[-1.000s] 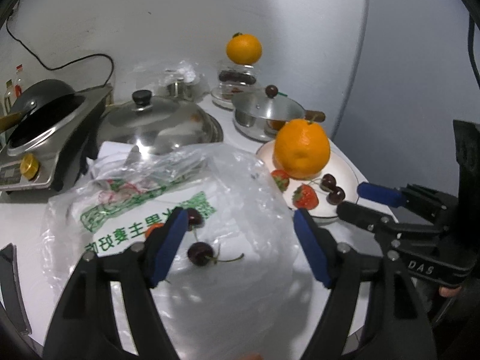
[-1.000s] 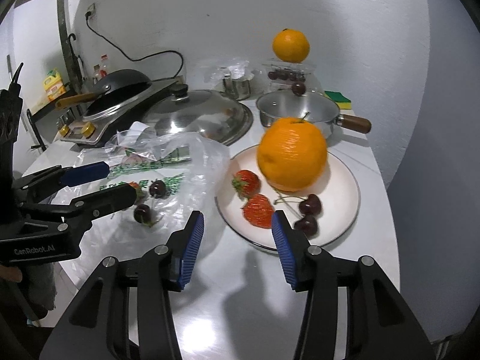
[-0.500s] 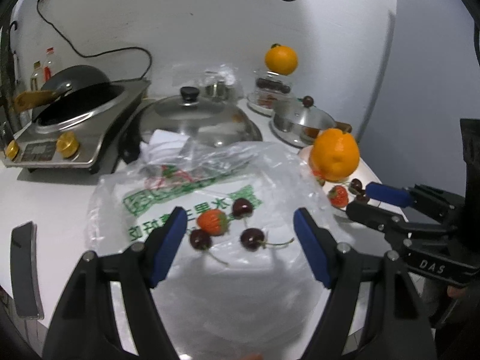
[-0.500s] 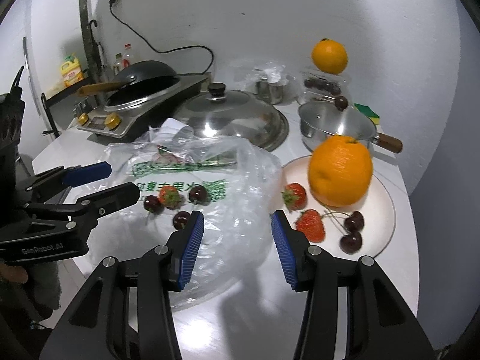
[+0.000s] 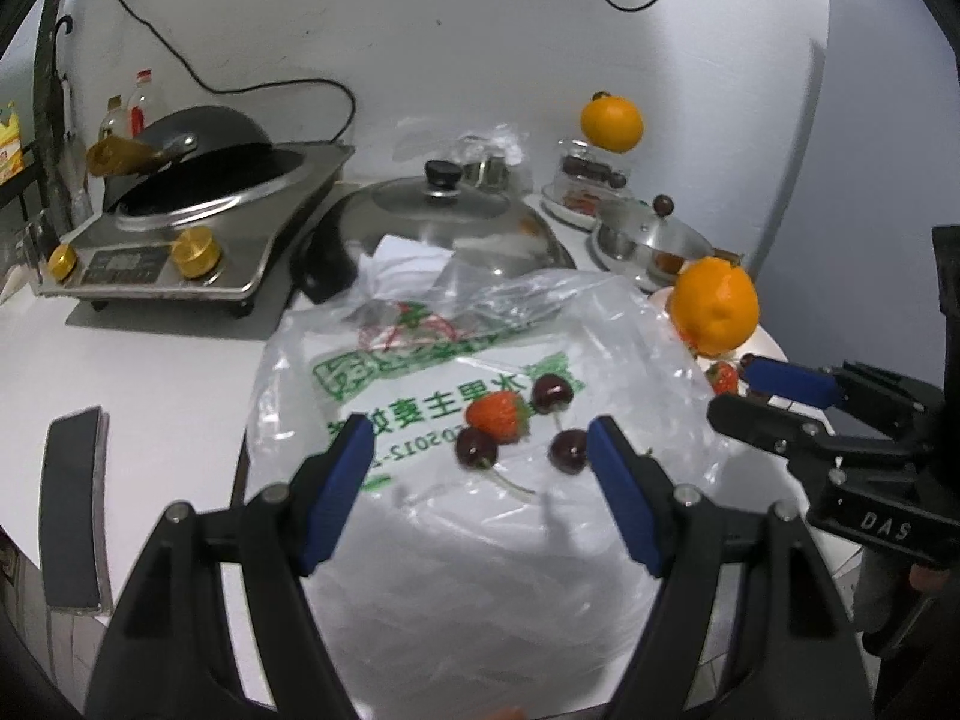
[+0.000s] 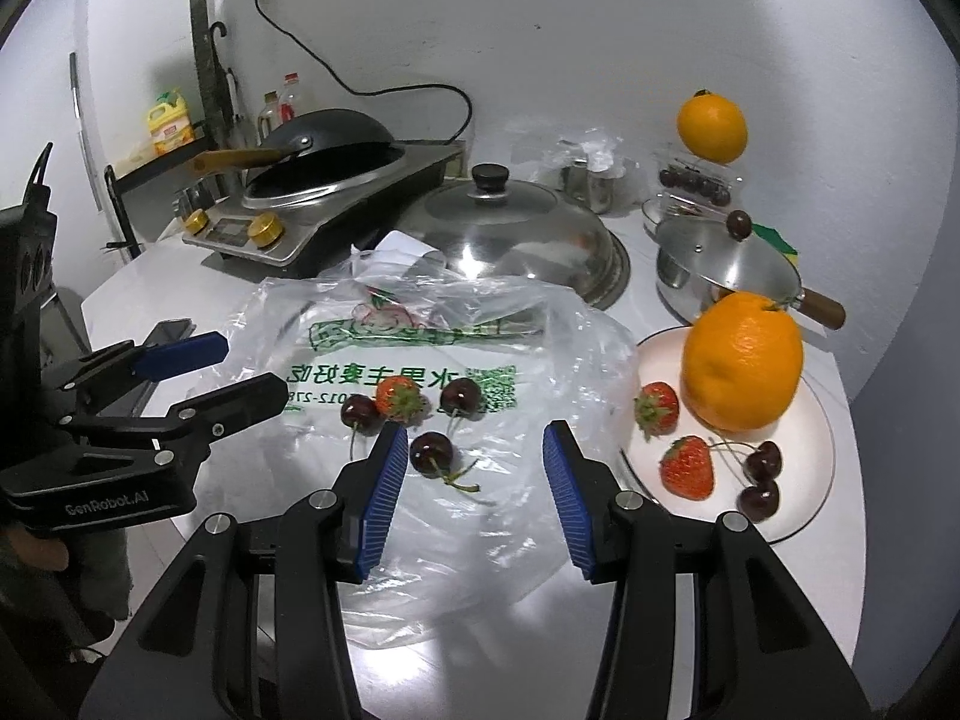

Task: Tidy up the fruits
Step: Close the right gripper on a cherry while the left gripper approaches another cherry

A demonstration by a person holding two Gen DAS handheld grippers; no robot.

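Observation:
A clear plastic bag (image 5: 456, 528) (image 6: 480, 516) with green print is spread on the white counter. One strawberry (image 5: 497, 414) (image 6: 398, 398) and three cherries (image 5: 568, 450) (image 6: 431, 453) rest on it or in it; I cannot tell which. My left gripper (image 5: 477, 429) is open just short of them, with nothing between its pads. My right gripper (image 6: 473, 432) is also open and empty over the bag, with one cherry by its left fingertip. To the right, a white plate (image 6: 804, 516) holds a big orange (image 6: 744, 360), two strawberries (image 6: 687, 468) and two cherries (image 6: 762, 462).
Behind the bag stand a cooker with a black wok (image 6: 324, 144), a large steel lid (image 6: 510, 228) and a lidded steel pot (image 6: 726, 270). A second orange (image 6: 712, 126) sits on a clear box of cherries. A dark phone (image 5: 72, 504) lies near the counter's left edge.
Both grippers have slid left across the counter, away from the plate and over the bag. The strawberry and cherries on the bag have come into view. Neither jaw opening has changed.

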